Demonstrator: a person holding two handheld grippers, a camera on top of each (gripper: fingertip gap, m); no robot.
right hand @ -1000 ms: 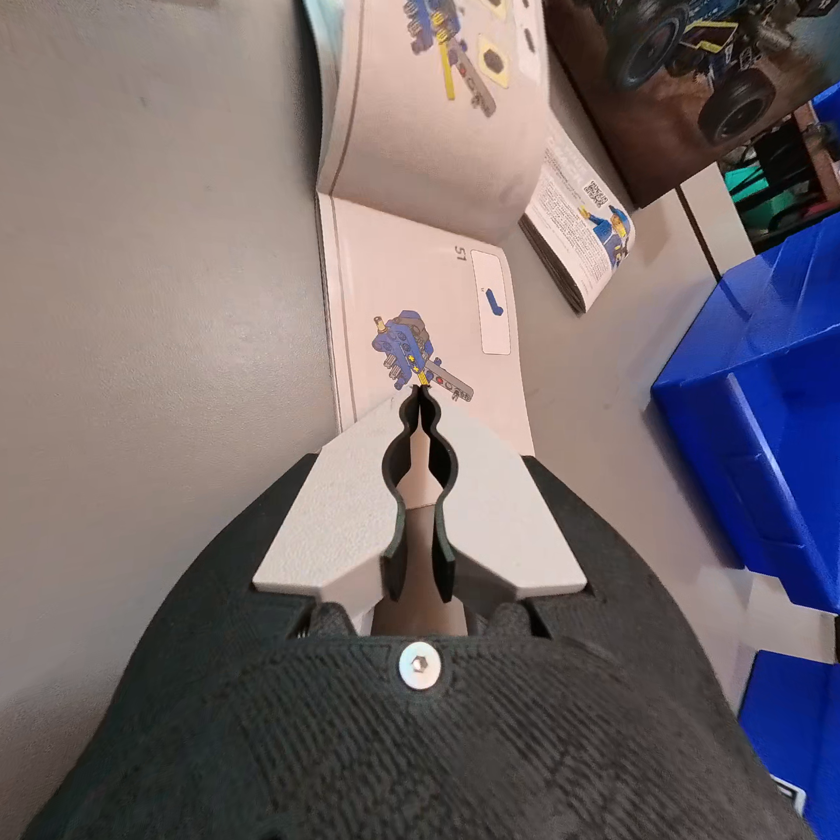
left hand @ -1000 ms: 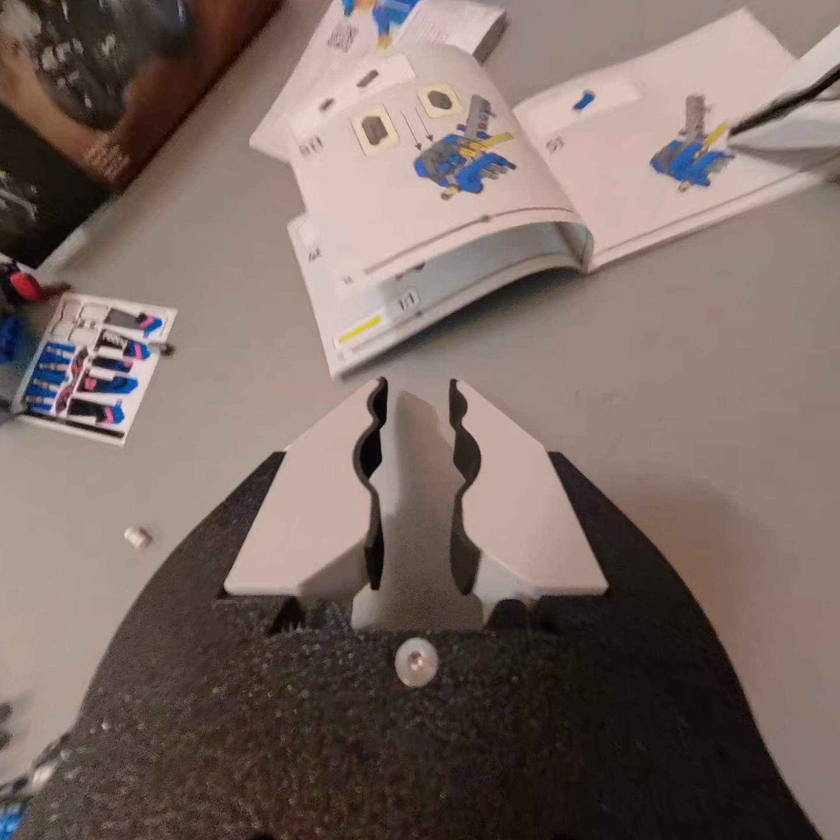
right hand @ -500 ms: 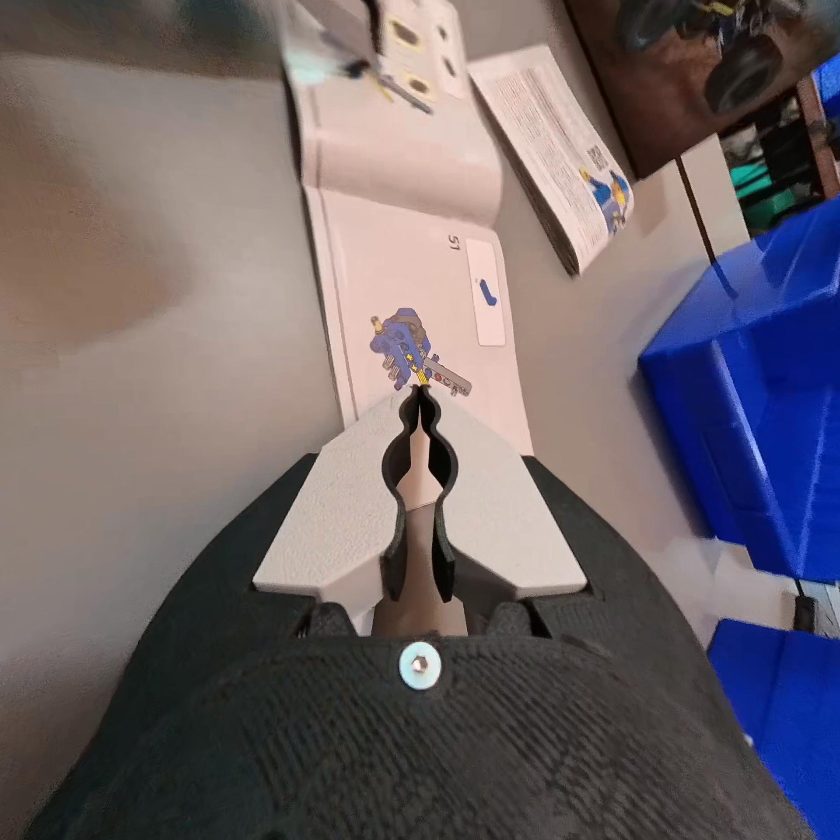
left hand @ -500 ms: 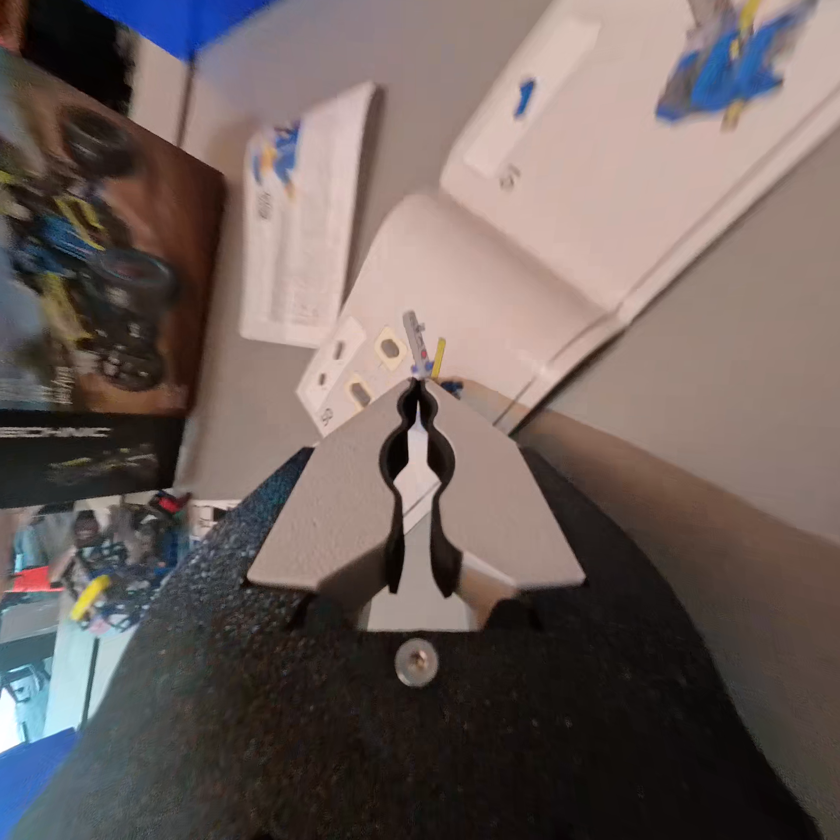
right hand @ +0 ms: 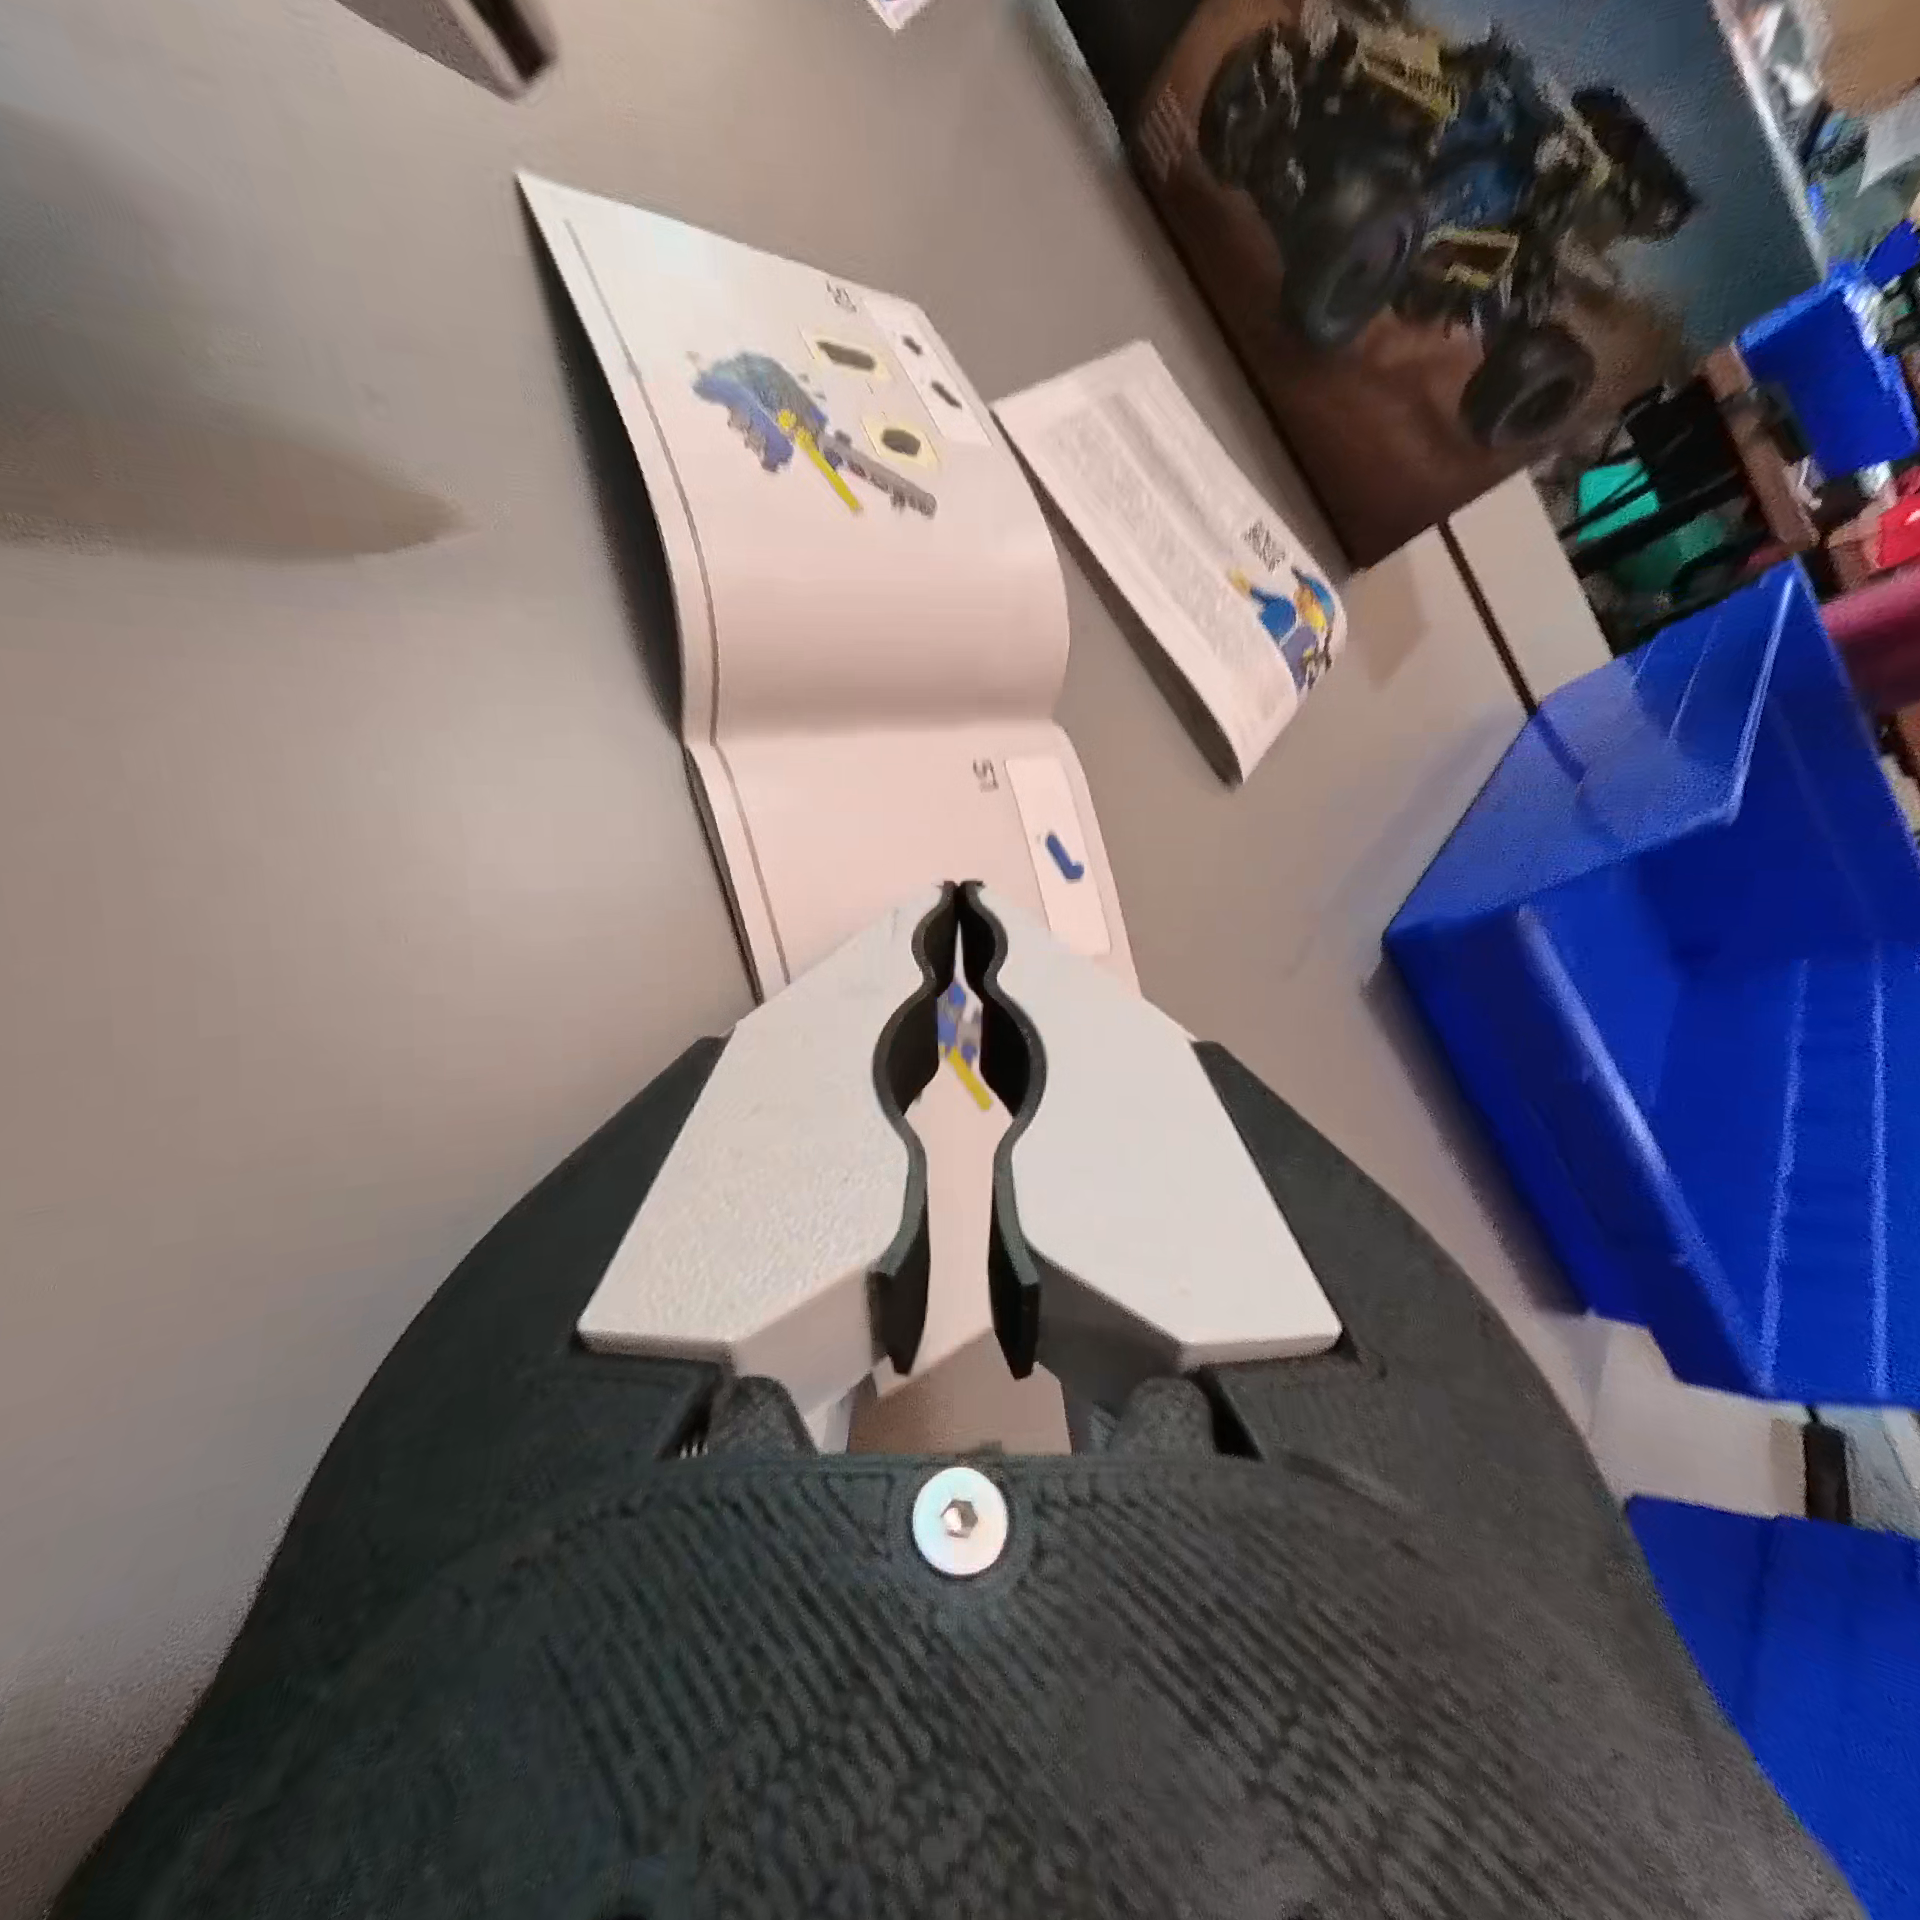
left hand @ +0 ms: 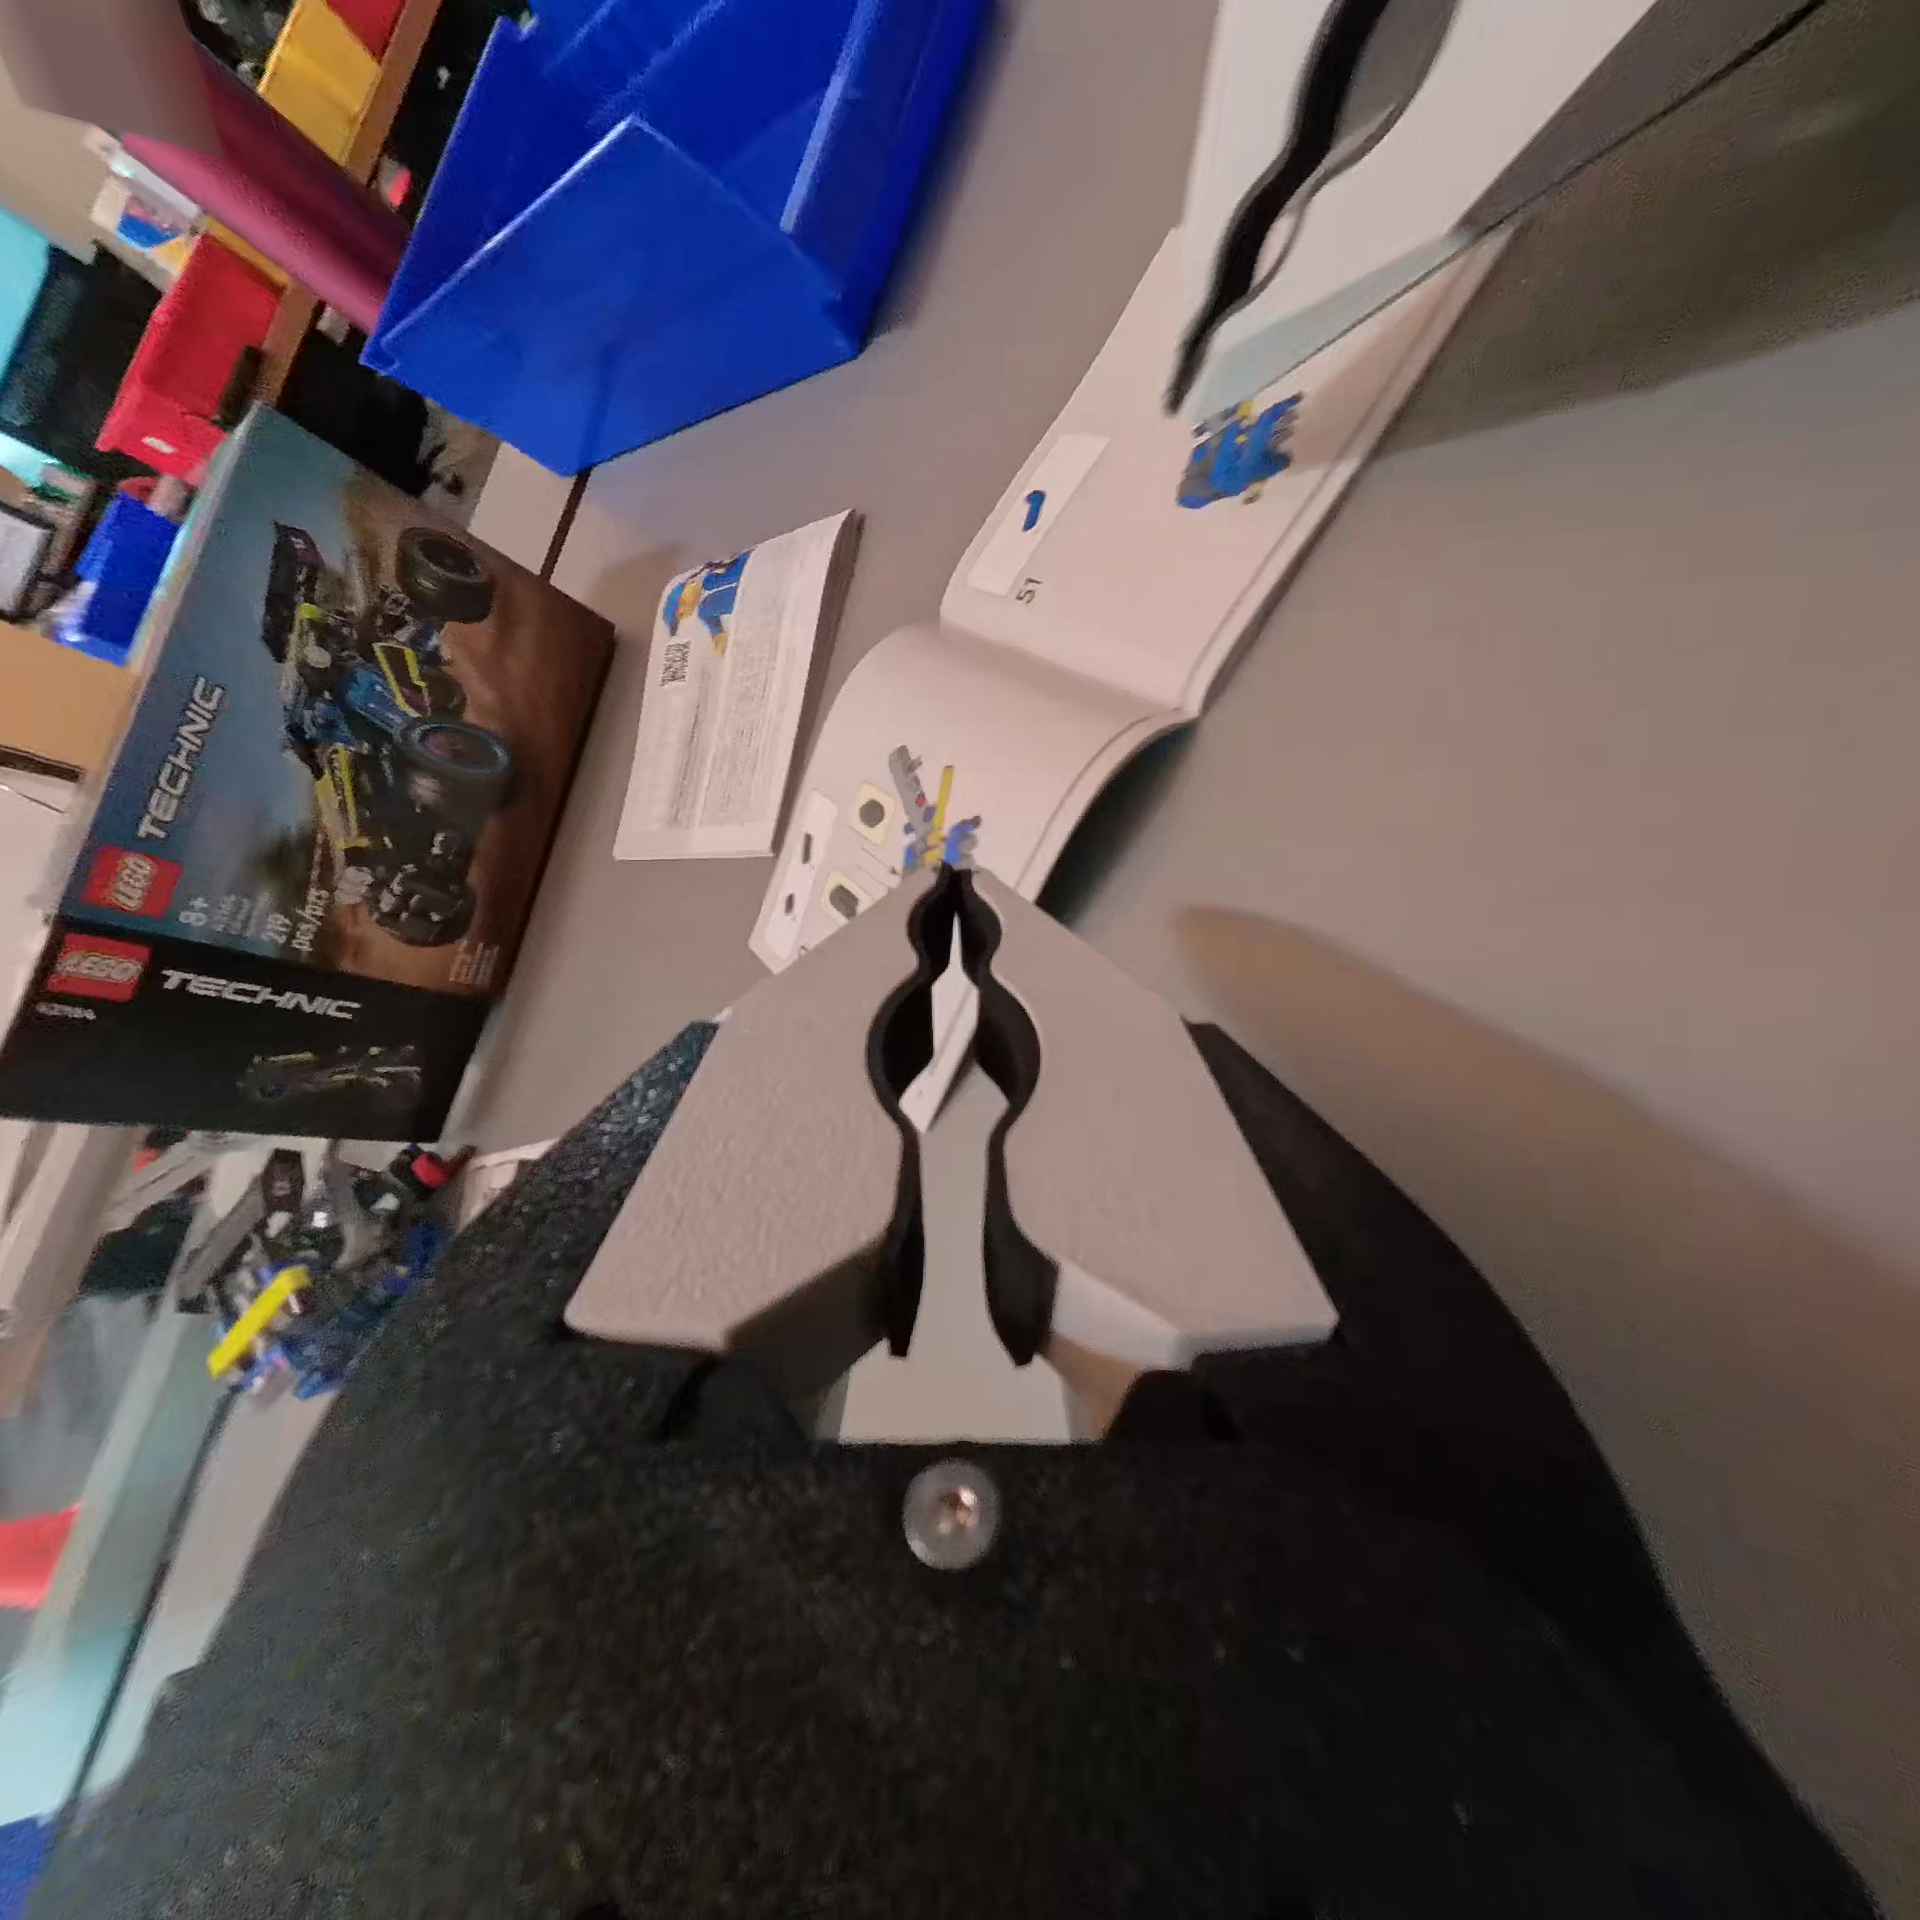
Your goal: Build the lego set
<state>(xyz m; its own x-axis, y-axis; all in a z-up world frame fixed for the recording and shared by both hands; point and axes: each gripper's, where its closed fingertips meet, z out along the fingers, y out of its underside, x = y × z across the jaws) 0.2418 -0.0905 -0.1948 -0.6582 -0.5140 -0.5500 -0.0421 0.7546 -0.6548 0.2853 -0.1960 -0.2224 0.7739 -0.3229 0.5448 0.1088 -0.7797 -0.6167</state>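
Both grippers' jaws closed, empty, tips over instruction booklet [left hand: 1049,665].

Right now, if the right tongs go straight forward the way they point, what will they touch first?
Probably the open instruction booklet. The shut right tongs point at its near page, which lies flat on the grey table. Nothing else seems to stand between, though the depth is hard to judge.

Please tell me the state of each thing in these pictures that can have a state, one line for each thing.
Left gripper: shut, holds nothing.
Right gripper: shut, holds nothing.
Instruction booklet: lies open on the table, its far page arched upward.
Small leaflet: closed, flat beside the booklet.
Lego box: lying flat on the table.
Blue bin: contents not visible.
Lego pieces: loose, blurred, near the box.
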